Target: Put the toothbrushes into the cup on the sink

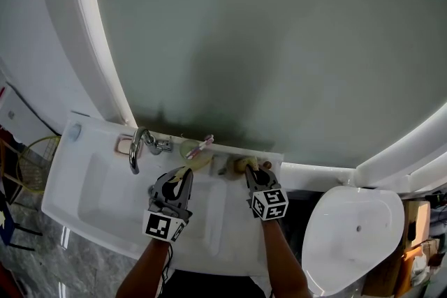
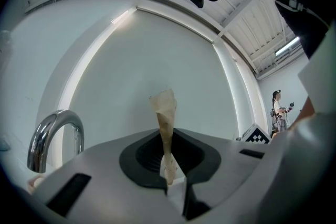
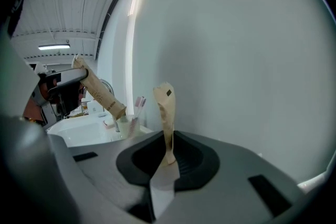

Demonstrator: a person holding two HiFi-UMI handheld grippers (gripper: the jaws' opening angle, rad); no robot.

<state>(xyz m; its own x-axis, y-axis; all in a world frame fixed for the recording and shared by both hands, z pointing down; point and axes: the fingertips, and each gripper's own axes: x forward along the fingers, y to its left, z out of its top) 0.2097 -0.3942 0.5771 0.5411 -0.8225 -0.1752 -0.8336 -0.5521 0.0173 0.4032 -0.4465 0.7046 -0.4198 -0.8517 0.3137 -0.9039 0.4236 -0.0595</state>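
1. 1 pink toothbrush [image 1: 203,143] stands in the cup [image 1: 190,151]. The cup sits on the back ledge of the sink [image 1: 91,185], just right of the faucet [image 1: 136,147]. That part looks done.
2. The left gripper [image 1: 181,179] has its jaws pressed on the lower end of a tan packet [image 2: 165,123], probably a toothbrush in its paper wrapper. In the right gripper view this packet slants down towards the cup's mouth. I cannot tell whether its tip is over the rim or inside.
3. The right gripper [image 1: 252,175] pinches a second tan packet [image 3: 166,107], held upright near the wall. It is to the right of the cup and apart from it.
4. By my reading, both wrapped brushes have yet to go in. The left one is closest to going in, and the right one has to be carried over to the cup.
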